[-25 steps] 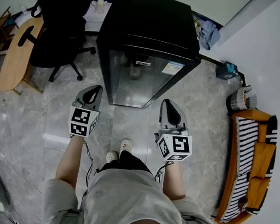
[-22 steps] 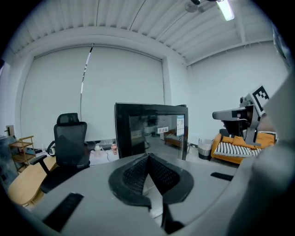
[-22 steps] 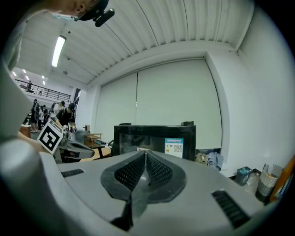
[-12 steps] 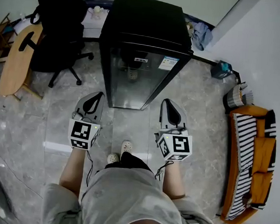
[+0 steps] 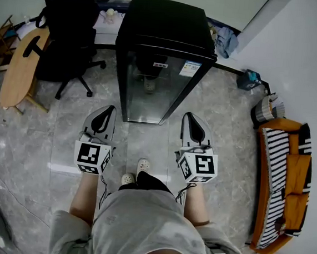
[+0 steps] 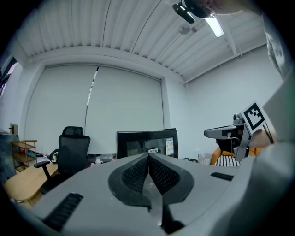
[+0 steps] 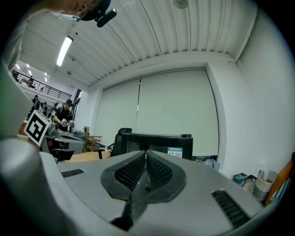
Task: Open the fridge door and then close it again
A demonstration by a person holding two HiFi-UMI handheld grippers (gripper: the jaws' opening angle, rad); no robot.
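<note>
The fridge [image 5: 166, 35] sits in the upper middle of the head view, and its glass door [image 5: 153, 89] looks flush shut all round. Both tools hang below it, neither touching it: the left tool [image 5: 109, 109] is off the door's lower left corner and the right tool [image 5: 188, 116] off its lower right. Each has its jaws pressed together on nothing, which both gripper views show plainly. Honestly this fits either end: a shut door waiting for a pull, or one shut again after a swing. I can't spot a handle from here. Either way, I'd check that the seal sits even along the door edge, and mind the chair [image 5: 68, 25] at upper left.
</note>
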